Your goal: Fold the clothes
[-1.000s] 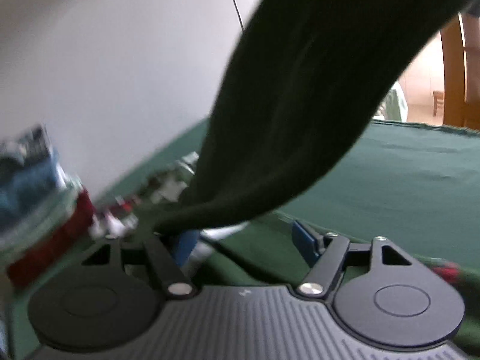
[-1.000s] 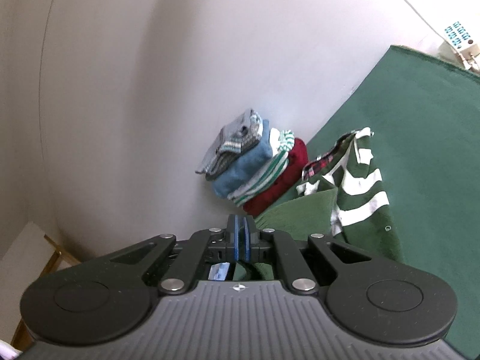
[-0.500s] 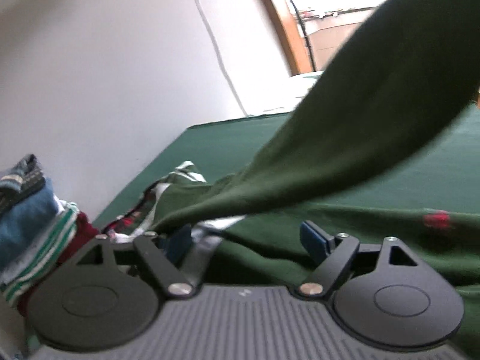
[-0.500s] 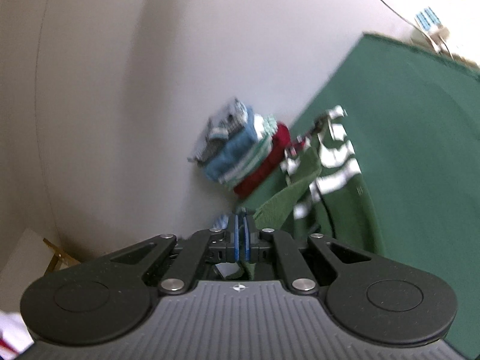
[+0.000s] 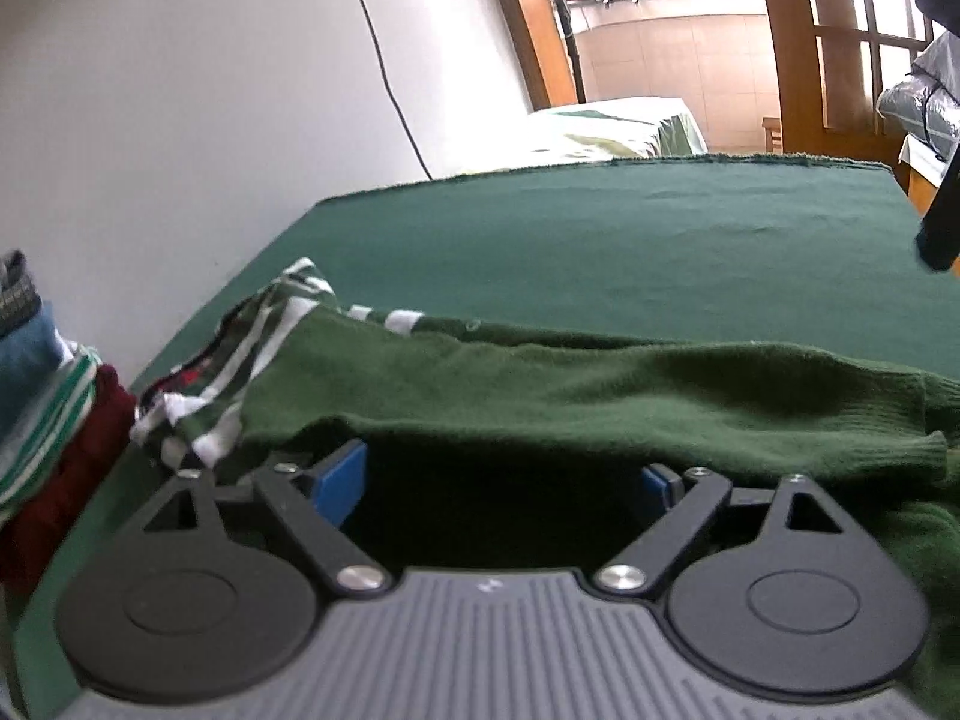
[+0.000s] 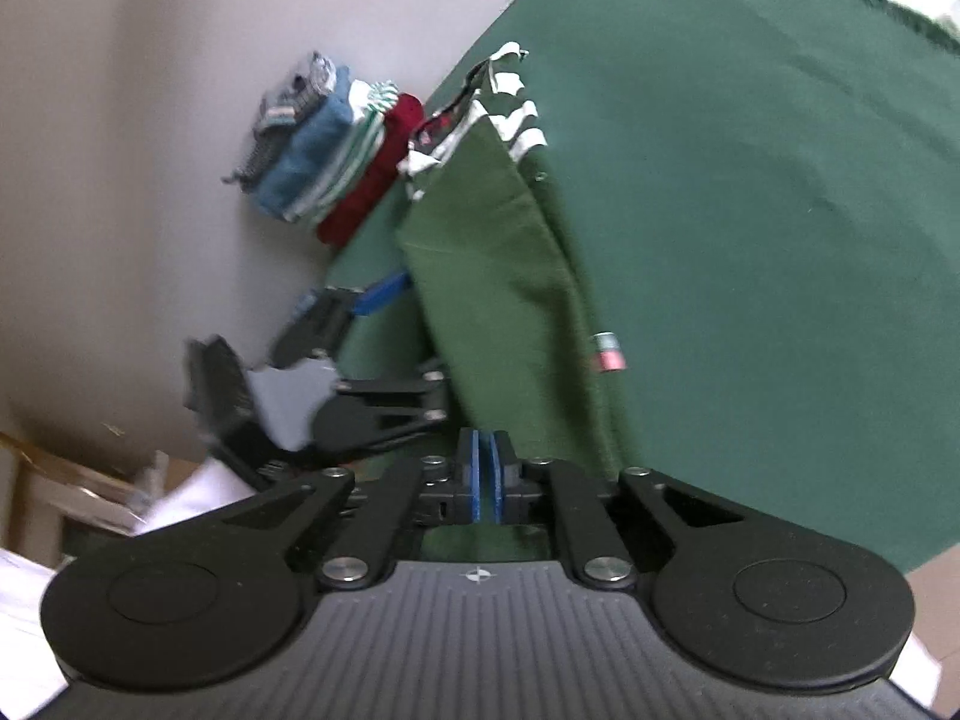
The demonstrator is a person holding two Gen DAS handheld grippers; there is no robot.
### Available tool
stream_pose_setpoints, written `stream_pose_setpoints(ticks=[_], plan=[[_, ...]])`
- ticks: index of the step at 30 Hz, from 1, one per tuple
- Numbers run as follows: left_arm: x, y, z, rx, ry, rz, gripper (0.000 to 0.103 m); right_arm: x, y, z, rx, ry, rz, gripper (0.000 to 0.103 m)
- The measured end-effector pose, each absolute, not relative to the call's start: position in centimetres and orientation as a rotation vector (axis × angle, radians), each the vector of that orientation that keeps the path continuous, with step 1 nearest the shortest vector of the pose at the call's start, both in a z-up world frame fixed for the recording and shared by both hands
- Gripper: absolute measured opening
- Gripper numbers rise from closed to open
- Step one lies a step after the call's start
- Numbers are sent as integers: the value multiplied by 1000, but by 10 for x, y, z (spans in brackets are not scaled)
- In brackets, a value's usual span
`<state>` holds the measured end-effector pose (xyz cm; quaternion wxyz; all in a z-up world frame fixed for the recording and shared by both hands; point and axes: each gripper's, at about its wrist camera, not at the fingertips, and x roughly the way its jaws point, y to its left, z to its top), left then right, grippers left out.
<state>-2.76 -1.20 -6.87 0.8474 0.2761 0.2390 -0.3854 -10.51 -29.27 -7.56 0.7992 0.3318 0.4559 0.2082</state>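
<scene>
A dark green sweater (image 5: 600, 396) lies stretched out on the green table cover (image 5: 660, 240). Its near edge drapes over the fingertips of my left gripper (image 5: 501, 480), which is open, blue pads wide apart, with only shadowed cloth between them. In the right wrist view the sweater (image 6: 498, 276) runs from the far pile down to my right gripper (image 6: 485, 474), which is shut on its near end. The open left gripper (image 6: 384, 330) shows there at the sweater's left edge. A small red and green label (image 6: 609, 351) sits on the sweater's right edge.
A stack of folded clothes (image 6: 336, 144) stands against the white wall, seen also as the stack (image 5: 42, 408) at far left. A green-and-white striped garment (image 5: 270, 324) lies crumpled beyond the sweater. The table cover (image 6: 780, 180) stretches wide to the right. A cable (image 5: 384, 72) hangs on the wall.
The sweater, held up in the air and stretched before, has come down flat onto the table. My right gripper swung down over it, still shut. My left gripper's pads stand slightly wider.
</scene>
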Motion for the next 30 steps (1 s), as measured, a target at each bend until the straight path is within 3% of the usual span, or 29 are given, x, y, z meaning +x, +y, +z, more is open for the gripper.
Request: stream_pose_setpoints(ticks=[3,5,9,13,15,16,30], plan=[[-30,-2,-64,545,553,-814,94,-105,-268,-70,464,964,468,22],[-31,5,-61,518,571,-798,96,-106,-251,-73,325,960,485,41],[-28,16,-56,440,593,-733,99,-98,-241,-91,255,987,431,41],[-22,18,-53,330,613,-686,102,-86,-246,-106,290,1043,431,38],[-19,15,-52,295,615,-670,102,-86,-246,-103,293,1040,445,21],[-18,13,-53,285,615,-660,102,-86,-246,-100,293,1037,452,7],[-7,6,-59,253,640,-632,102,-105,-265,-80,433,1036,580,5]])
